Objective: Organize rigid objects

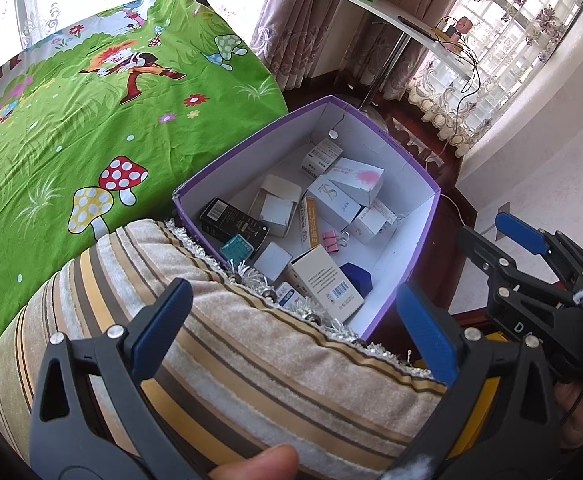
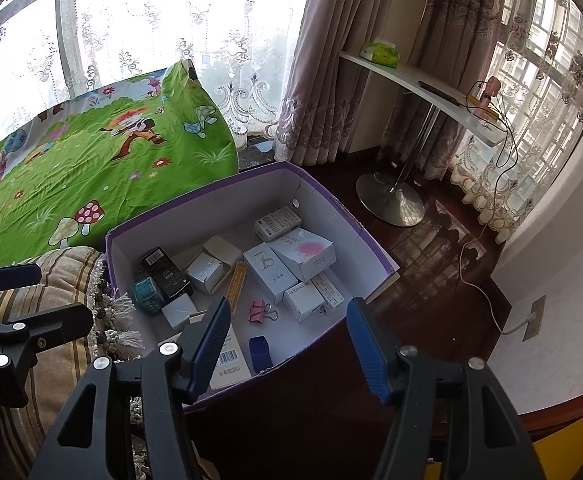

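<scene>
A purple cardboard box (image 1: 407, 160) with a white inside holds several small cartons, a black carton (image 1: 231, 218), a teal block (image 1: 235, 249), a pink binder clip (image 1: 333, 237) and a dark blue piece (image 1: 357, 276). The box also shows in the right wrist view (image 2: 371, 248), with the pink clip (image 2: 259, 311) and blue piece (image 2: 260, 354). My left gripper (image 1: 299, 328) is open and empty above a striped cushion (image 1: 251, 360), short of the box. My right gripper (image 2: 291, 344) is open and empty above the box's near corner.
A bed with a green cartoon sheet (image 1: 91, 120) lies left of the box. A white bar table (image 2: 431, 96) on a metal foot (image 2: 391, 200) stands by the curtains. A cable (image 2: 483, 292) runs over the dark wood floor to a wall socket (image 2: 533, 318).
</scene>
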`<state>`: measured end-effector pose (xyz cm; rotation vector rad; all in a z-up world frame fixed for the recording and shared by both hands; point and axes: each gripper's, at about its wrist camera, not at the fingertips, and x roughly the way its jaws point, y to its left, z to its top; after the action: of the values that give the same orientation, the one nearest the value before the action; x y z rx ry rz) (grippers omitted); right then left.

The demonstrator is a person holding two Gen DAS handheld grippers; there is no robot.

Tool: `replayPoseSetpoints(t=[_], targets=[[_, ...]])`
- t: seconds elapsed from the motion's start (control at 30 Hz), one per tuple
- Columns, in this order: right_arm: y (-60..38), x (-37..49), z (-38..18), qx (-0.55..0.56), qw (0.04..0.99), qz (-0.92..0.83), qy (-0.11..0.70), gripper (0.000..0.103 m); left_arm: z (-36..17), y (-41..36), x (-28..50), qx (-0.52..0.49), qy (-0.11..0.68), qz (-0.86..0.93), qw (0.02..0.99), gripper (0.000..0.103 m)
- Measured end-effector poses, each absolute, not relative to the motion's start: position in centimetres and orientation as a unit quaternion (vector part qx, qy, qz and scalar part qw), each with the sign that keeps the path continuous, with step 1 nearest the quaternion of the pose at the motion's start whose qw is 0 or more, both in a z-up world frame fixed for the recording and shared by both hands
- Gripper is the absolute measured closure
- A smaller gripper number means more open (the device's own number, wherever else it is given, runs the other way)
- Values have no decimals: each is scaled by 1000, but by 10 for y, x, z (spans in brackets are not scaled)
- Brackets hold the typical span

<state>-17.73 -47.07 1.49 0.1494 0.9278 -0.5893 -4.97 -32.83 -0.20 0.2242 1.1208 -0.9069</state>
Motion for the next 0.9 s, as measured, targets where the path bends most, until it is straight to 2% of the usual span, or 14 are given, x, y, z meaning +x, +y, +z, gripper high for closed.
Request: replayPoseSetpoints(t=[0.9], targets=[[-471, -177, 12, 74, 851, -276, 441, 42, -3, -329, -52, 111, 501, -409, 755, 1]])
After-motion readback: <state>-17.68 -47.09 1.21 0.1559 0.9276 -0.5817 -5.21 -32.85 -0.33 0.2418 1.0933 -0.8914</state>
